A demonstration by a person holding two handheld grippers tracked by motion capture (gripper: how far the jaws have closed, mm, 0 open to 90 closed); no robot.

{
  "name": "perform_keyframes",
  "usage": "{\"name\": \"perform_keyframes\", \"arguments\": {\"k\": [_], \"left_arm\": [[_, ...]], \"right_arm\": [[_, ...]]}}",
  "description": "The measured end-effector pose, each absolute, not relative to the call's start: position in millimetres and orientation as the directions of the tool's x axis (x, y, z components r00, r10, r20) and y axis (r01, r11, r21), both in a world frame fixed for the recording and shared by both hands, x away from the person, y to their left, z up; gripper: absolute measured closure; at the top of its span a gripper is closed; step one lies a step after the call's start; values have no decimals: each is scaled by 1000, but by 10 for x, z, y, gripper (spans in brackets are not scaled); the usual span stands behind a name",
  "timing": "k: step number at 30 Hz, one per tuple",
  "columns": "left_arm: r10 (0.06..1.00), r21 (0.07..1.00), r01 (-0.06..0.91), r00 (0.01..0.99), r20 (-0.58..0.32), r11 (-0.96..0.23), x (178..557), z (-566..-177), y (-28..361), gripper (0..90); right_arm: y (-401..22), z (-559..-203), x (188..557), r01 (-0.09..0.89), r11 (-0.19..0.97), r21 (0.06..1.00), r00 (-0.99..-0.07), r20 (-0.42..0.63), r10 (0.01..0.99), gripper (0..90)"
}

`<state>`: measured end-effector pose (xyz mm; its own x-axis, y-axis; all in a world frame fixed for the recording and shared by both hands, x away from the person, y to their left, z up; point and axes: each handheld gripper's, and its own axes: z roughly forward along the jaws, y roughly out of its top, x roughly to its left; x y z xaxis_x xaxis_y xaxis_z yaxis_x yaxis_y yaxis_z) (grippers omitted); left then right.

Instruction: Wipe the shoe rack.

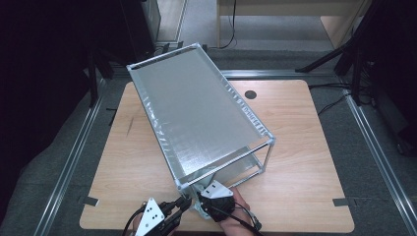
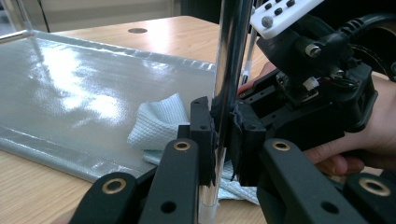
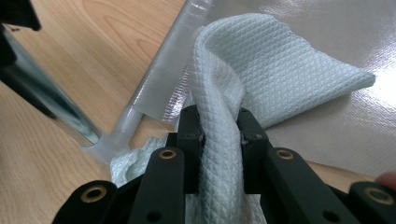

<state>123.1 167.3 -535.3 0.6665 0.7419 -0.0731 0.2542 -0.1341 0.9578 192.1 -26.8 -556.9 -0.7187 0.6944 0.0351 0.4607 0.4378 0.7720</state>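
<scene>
Right claw pinches cloth; left claw clamps rack post.

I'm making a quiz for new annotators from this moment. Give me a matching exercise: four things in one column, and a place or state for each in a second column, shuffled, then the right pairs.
Things:
1. left gripper
2. right gripper
3. silver fabric shelf
4. wooden table

Places or states:
A. stretched across the top of the metal frame
B. jaws shut on the pale woven cloth
C. bears the whole rack
D. jaws shut on the chrome corner post

Pairs: 1-D, 2-B, 3-A, 4-C
</scene>
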Motion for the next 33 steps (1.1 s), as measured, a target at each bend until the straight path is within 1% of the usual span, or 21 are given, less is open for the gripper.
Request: {"name": "perform_keyframes", "arguments": {"k": [2, 4, 6, 8, 12, 14, 17, 19, 20, 22, 23, 25, 28, 31, 33], "left_arm": [[741, 958, 254, 668, -72, -135, 1231, -5352, 1669, 818], [740, 958, 254, 669, -72, -136, 1230, -5352, 1669, 819], [740, 958, 253, 668, -70, -137, 1230, -5352, 1670, 819], [741, 958, 252, 668, -70, -137, 1229, -5353, 1669, 819], [739, 958, 250, 670, -69, -137, 1225, -5355, 1667, 819], [742, 958, 252, 667, -69, -138, 1217, -5354, 1664, 819], [744, 957, 254, 664, -68, -139, 1219, -5350, 1667, 819], [744, 957, 253, 665, -67, -141, 1225, -5349, 1673, 819], [744, 957, 253, 665, -66, -141, 1229, -5347, 1675, 819], [744, 957, 255, 665, -68, -141, 1235, -5348, 1678, 819], [744, 957, 255, 665, -70, -138, 1236, -5351, 1678, 818], [741, 958, 255, 667, -76, -131, 1240, -5356, 1679, 818], [740, 958, 255, 668, -76, -132, 1240, -5356, 1681, 818], [742, 957, 254, 667, -68, -140, 1239, -5351, 1679, 818], [742, 957, 254, 667, -70, -138, 1238, -5352, 1678, 818]], "right_arm": [[-320, -5565, 1959, 471, 436, 767, -721, 50, 692, 758], [-429, -5565, 2018, 482, 418, 770, -691, 41, 721, 758], [-582, -5556, 2094, 511, 386, 768, -646, 47, 762, 759], [-784, -5544, 2181, 523, 365, 770, -587, 14, 810, 759], [-1151, -5525, 2292, 529, 321, 785, -488, -27, 872, 757], [-1329, -5484, 2293, 543, 294, 787, -453, -20, 891, 758], [-1516, -5412, 2247, 545, 307, 780, -472, -16, 881, 759], [-1678, -5346, 2219, 553, 301, 777, -452, -24, 892, 760], [-1744, -5320, 2220, 553, 288, 782, -442, -18, 897, 760], [-1942, -5226, 2225, 557, 220, 801, -393, 22, 919, 765], [-1999, -5188, 2220, 557, 194, 808, -384, 43, 922, 767], [-2093, -5066, 2188, 532, 152, 833, -386, 80, 919, 774], [-2125, -4817, 2127, 462, 102, 881, -393, 101, 914, 777], [-2125, -4585, 2040, 377, 68, 924, -395, 94, 914, 778], [-2148, -4510, 2002, 353, 58, 934, -378, 85, 922, 778]]}}
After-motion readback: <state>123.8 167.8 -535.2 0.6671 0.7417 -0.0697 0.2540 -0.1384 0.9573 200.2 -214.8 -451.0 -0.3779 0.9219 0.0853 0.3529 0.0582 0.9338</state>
